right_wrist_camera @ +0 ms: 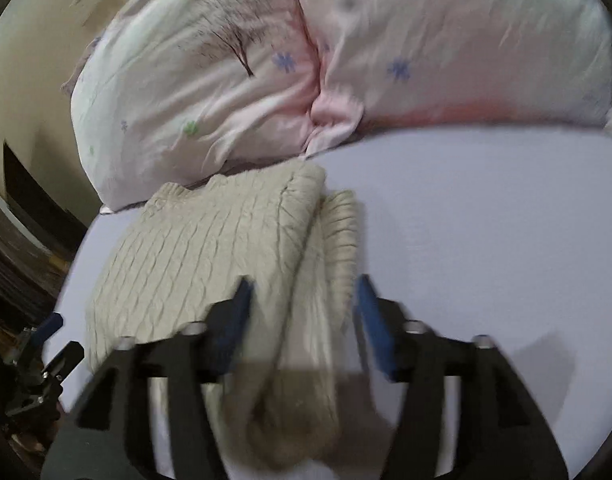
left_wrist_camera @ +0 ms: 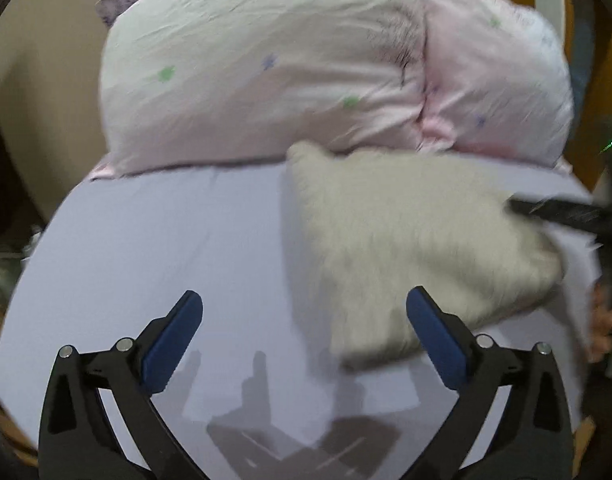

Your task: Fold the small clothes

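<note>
- The cream knitted sweater (right_wrist_camera: 209, 248) lies folded on the bed (right_wrist_camera: 466, 240), near its far edge, touching the pink quilt (right_wrist_camera: 265, 60).
- The right claw (right_wrist_camera: 301, 312) is wide, its 2 fingers on either side of the sweater's folded part.
- The left claw (left_wrist_camera: 303, 328) is wide and holds nothing, above the bare sheet.

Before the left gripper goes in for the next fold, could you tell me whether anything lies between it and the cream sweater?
Nothing visible does. The left gripper is open over bare lilac sheet, and the sweater lies just ahead to its right. The pink duvet sits behind the sweater, not in the path.
</note>
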`<state>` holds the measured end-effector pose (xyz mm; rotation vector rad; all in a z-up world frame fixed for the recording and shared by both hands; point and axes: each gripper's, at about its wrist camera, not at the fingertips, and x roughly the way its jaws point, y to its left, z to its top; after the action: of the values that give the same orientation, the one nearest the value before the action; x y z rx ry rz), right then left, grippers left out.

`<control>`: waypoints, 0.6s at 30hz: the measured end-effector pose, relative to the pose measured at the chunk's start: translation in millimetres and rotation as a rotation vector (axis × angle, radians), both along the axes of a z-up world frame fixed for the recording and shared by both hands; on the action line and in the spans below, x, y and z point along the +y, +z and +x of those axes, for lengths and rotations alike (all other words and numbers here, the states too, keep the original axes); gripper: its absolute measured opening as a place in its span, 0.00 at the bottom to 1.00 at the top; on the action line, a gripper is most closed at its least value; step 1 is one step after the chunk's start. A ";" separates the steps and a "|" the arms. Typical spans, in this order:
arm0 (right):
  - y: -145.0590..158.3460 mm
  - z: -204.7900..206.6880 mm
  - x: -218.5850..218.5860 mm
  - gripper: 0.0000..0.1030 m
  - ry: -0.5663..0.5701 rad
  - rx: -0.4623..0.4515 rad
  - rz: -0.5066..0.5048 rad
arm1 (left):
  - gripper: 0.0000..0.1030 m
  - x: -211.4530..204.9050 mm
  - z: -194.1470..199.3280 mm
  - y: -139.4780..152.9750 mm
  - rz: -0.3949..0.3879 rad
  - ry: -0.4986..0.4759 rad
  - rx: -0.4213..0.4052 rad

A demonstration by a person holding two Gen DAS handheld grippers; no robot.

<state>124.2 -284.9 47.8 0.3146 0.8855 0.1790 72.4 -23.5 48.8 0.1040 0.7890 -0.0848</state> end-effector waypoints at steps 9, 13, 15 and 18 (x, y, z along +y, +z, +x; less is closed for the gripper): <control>-8.1 -79.2 43.4 0.98 0.006 0.051 -0.182 | 0.99 -10.8 -13.7 -45.8 0.054 0.008 0.177; -35.1 -79.9 73.0 0.98 0.025 0.094 -0.254 | 0.99 -10.1 -11.1 -51.0 0.032 0.013 0.191; -39.1 -80.2 83.7 0.98 0.013 0.094 -0.318 | 0.99 -8.3 -9.7 -51.8 0.011 0.015 0.197; -40.6 -82.8 93.1 0.98 0.008 0.088 -0.354 | 0.99 -7.6 -10.4 -53.7 -0.009 0.016 0.197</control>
<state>41.4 -191.8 7.2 -0.0113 0.9865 0.0137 62.0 -31.0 -4.9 0.0814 0.9855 -0.0847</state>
